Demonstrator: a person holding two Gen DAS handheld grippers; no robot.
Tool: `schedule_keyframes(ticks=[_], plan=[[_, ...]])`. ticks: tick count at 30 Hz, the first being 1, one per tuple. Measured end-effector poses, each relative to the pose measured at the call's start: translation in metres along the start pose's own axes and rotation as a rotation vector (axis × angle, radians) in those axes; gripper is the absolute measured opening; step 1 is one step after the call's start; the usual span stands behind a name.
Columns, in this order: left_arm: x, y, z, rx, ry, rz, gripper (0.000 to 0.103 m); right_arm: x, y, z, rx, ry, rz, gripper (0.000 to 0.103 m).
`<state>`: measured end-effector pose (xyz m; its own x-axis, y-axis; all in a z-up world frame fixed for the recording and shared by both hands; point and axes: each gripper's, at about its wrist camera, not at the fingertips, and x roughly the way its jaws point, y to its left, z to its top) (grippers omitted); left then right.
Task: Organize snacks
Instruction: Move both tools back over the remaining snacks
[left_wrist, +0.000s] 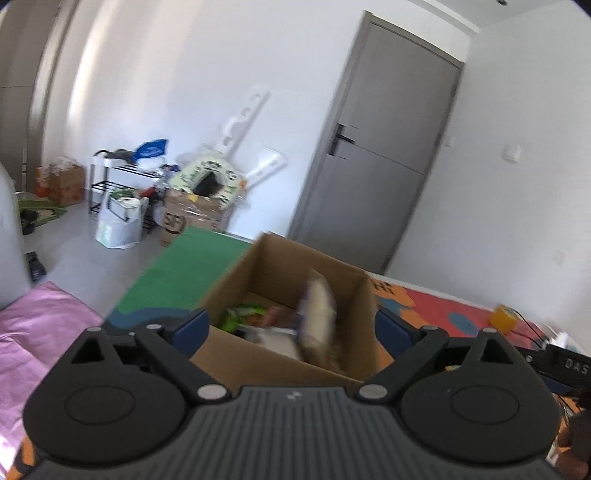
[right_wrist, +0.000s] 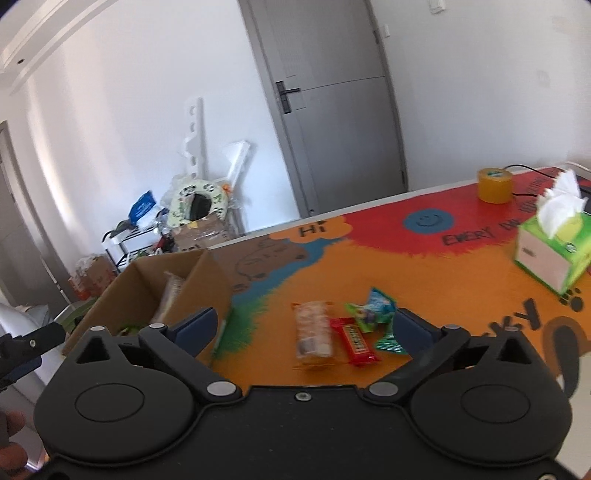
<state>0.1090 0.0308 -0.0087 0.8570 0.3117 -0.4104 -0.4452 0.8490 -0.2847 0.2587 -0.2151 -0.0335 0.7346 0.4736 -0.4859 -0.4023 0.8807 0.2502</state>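
An open cardboard box (left_wrist: 280, 266) stands on the colourful table mat, holding a green packet (left_wrist: 240, 315) and other snacks. A blurred cream-and-purple packet (left_wrist: 319, 314) stands upright inside it, touching neither finger. My left gripper (left_wrist: 291, 326) hangs open just in front of the box. In the right wrist view the box (right_wrist: 210, 280) is at the left. My right gripper (right_wrist: 304, 328) is open above loose snacks on the mat: a clear cracker packet (right_wrist: 312, 334), a red bar (right_wrist: 356, 341) and green and teal packets (right_wrist: 373, 314). Nothing is held.
A green tissue box (right_wrist: 554, 251) and a yellow tape roll (right_wrist: 495, 184) sit at the table's far right, with a black cable behind. Pink cloth (left_wrist: 37, 332) lies left of the table. Across the floor, a rack, bags and cartons (left_wrist: 192, 206) stand beside a grey door (left_wrist: 376, 166).
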Motion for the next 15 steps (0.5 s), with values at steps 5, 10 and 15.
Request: schedule_keyframes(ticks=[5, 10, 15], plan=[[0.001, -0.027, -0.003, 0.052, -0.007, -0.035, 0.096, 0.001, -0.016, -0.005, 0.02, 0.003, -0.017, 0.102], [0.006, -0.05, -0.007, 0.088, 0.005, -0.073, 0.096, 0.005, -0.025, -0.008, 0.032, 0.017, -0.018, 0.096], [0.015, -0.072, -0.013, 0.122, 0.016, -0.099, 0.096, 0.009, -0.035, -0.01, 0.042, 0.01, -0.042, 0.095]])
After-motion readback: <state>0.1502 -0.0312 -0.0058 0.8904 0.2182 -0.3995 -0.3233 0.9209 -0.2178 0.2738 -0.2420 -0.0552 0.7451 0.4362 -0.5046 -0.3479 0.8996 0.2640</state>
